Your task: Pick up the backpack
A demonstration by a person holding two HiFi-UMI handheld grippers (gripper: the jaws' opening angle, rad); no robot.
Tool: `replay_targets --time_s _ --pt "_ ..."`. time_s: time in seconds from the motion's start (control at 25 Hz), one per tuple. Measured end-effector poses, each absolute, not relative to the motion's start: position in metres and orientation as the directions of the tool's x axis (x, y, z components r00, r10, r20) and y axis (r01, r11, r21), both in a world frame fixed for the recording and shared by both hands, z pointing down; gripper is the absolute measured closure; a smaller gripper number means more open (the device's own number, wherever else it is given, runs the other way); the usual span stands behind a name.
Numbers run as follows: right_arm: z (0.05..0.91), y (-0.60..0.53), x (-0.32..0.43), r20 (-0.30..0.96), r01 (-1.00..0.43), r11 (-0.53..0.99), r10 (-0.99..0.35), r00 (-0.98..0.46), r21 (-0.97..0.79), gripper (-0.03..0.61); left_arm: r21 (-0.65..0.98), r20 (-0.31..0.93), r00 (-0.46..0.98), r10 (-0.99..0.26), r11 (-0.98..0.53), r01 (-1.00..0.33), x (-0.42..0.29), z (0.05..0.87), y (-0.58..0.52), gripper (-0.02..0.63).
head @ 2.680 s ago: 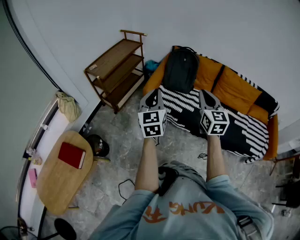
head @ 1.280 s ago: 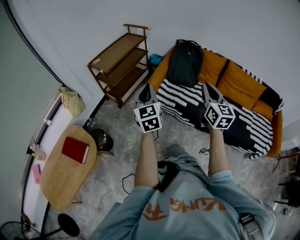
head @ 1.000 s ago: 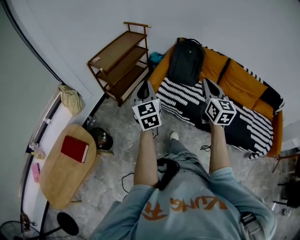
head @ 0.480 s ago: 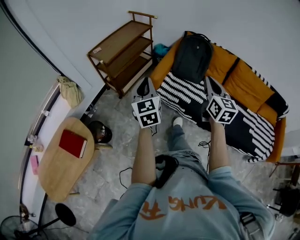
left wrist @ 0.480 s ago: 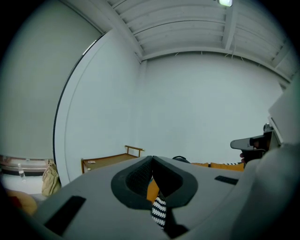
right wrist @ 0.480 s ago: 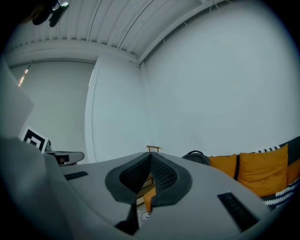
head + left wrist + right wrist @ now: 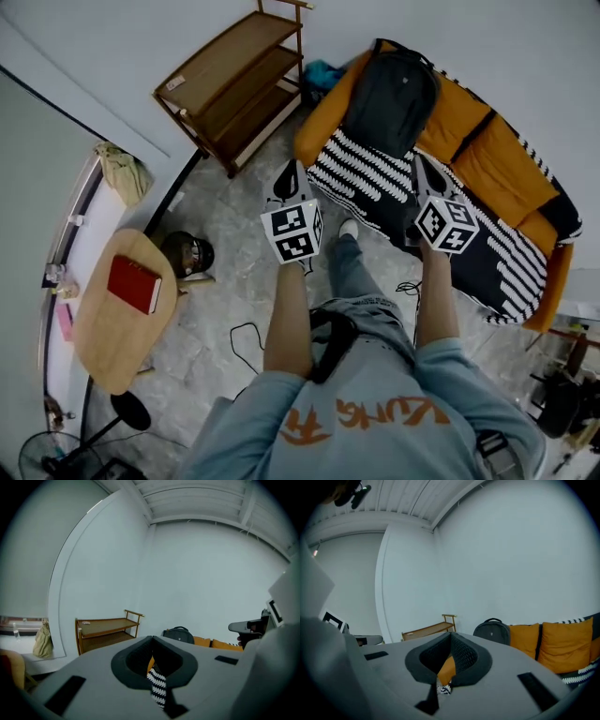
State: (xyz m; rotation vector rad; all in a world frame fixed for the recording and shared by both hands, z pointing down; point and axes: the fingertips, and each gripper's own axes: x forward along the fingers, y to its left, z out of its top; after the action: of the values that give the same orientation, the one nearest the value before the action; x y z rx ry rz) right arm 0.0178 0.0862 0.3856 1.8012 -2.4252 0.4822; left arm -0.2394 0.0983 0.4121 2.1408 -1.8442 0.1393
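A dark grey backpack (image 7: 390, 101) leans upright against the orange back cushions at the left end of the sofa (image 7: 328, 127). It also shows in the left gripper view as the backpack (image 7: 178, 634) and in the right gripper view as the backpack (image 7: 492, 631). My left gripper (image 7: 290, 174) is shut and empty, held over the floor just short of the sofa's front edge. My right gripper (image 7: 421, 167) is shut and empty too, over the black-and-white striped seat cover (image 7: 375, 187). Both point toward the backpack from a distance.
A wooden three-shelf rack (image 7: 232, 82) stands left of the sofa against the wall. A round wooden table (image 7: 103, 333) with a red book (image 7: 134, 283) sits at the left, a dark round object (image 7: 187, 255) beside it. A cable (image 7: 246, 337) lies on the stone floor.
The person has stepped toward the sofa, one foot forward. Both shut grippers have come closer to the backpack and lower, and the sofa now fills more of the head view.
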Motion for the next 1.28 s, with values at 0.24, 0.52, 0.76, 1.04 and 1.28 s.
replay_targets --time_s 0.24,0.52,0.76,1.04,1.28 --pt "0.433 0.021 0.037 0.367 -0.948 0.248 -0.878 -0.307 -0.200 0.581 0.260 0.343 0.168 -0.924 -0.079 -0.962 -0.218 0.457 0.037 0.594" --pt "0.455 -0.064 0.084 0.409 -0.945 0.217 -0.861 -0.303 -0.244 0.581 0.257 0.415 0.195 -0.889 -0.090 -0.962 -0.163 0.480 -0.048 0.594" --pt "0.466 -0.131 0.120 0.386 -0.924 0.180 -0.869 -0.311 -0.338 0.580 0.173 0.460 0.241 -0.855 -0.180 -0.968 -0.105 0.474 -0.119 0.594" --pt "0.461 -0.178 0.156 0.351 -0.909 0.157 -0.886 -0.303 -0.387 0.580 0.150 0.458 0.313 -0.832 -0.275 -0.950 -0.049 0.462 -0.173 0.594" --pt "0.472 -0.188 0.182 0.341 -0.872 0.093 -0.896 -0.283 -0.480 0.581 0.157 0.478 0.349 -0.806 -0.312 -0.937 -0.026 0.472 -0.192 0.594"
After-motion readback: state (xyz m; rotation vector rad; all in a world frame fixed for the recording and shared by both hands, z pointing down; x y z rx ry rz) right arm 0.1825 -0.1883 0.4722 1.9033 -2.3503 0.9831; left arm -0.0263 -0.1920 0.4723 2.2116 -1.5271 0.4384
